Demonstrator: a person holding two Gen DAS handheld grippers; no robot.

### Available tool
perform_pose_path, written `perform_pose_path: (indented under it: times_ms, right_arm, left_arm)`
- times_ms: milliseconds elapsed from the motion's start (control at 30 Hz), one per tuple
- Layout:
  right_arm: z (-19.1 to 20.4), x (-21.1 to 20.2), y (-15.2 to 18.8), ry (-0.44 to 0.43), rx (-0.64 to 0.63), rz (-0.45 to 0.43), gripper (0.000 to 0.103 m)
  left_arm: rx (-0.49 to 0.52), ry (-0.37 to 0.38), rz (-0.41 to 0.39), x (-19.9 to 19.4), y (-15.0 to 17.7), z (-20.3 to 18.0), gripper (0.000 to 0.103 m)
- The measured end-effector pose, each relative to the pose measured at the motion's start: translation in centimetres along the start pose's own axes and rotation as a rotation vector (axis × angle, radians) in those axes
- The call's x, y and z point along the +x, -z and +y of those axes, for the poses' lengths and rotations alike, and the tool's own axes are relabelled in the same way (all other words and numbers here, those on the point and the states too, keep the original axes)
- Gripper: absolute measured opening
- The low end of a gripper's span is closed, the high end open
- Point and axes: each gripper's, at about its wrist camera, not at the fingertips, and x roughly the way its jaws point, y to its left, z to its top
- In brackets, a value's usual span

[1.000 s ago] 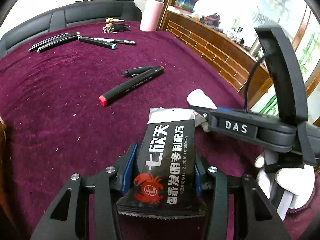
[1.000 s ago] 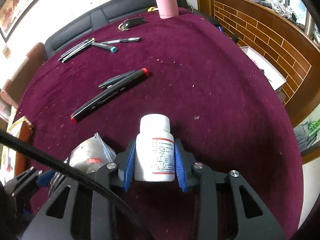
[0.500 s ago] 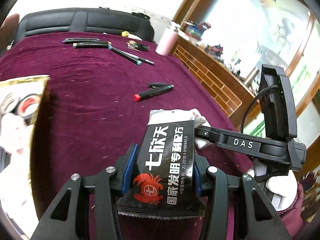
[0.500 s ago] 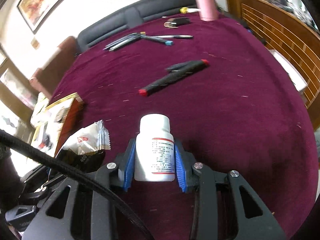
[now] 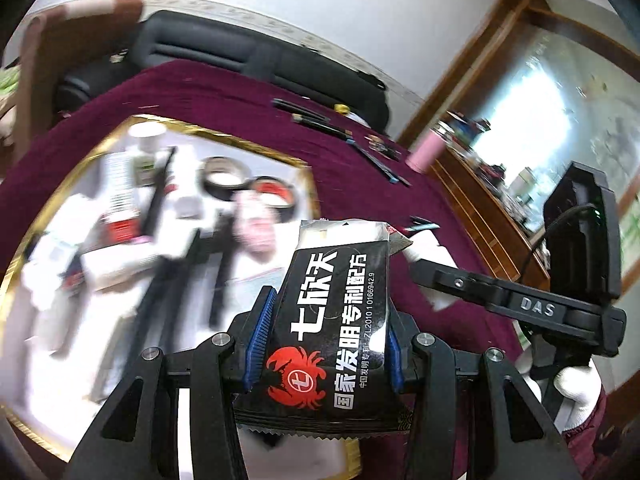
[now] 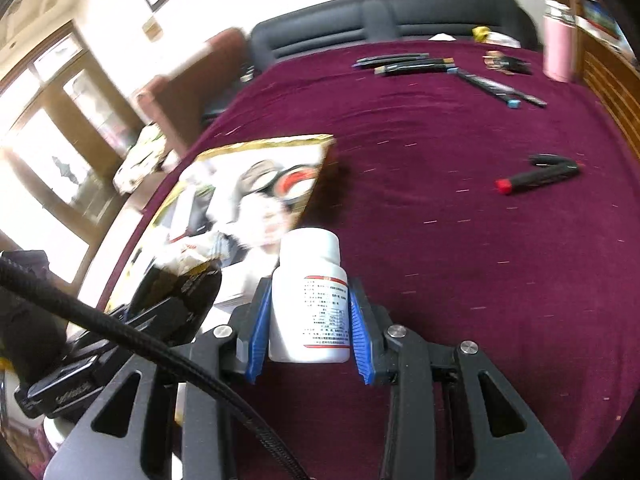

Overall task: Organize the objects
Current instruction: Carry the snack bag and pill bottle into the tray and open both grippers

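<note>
Claws (image 5: pixel 326 340) (image 6: pixel 310 320) — one packet (image 5: pixel 332 328), one bottle (image 6: pixel 308 300)

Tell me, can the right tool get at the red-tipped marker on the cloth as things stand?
Probably not yet: the right tool is shut on the white bottle. The path across the cloth to the red-tipped marker looks clear.

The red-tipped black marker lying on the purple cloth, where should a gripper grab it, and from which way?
Grab the red-tipped marker around the middle of its black barrel, coming down from above with the jaws across its narrow width. It lies flat on the maroon tablecloth, so only its top and sides are free. A smaller black pen lies against its far end, so the middle is probably clearer.
</note>
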Motion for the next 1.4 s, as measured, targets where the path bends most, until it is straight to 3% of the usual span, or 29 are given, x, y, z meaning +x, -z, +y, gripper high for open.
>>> perform_pose_path:
  times_ms: [200,400,1033,1200,1267,1400]
  right_arm:
    - [4.4,2.6,1.4,-0.083,-0.063,0.077,0.034]
    - [6.8,4.8,3.0,-0.109,-0.099,0.133,0.034]
    - [8.5,7.5,3.4,0.052,-0.197,0.176,0.034]
    - [8.2,8.3,2.2,0.091,-0.201,0.173,0.034]
    - [8.0,8.8,1.5,0.100,-0.199,0.176,0.034]
    - [8.0,9.4,0.6,0.134,-0.214,0.177,0.034]
  left_arm:
    - [-0.053,-0.072,-0.026,-1.7,0.9,4.0,0.042]
    - [-0.038,-0.107,-0.010,-1.6,2.4,4.4,0.042]
    - [0.037,-0.230,0.037,-1.3,3.6,4.2,0.043]
    - [0.027,-0.243,0.060,-0.5,3.3,4.5,0.047]
    - [0.029,-0.219,0.075,-0.1,3.3,4.3,0.057]
    - [0.052,-0.215,0.116,1.4,3.4,3.5,0.058]
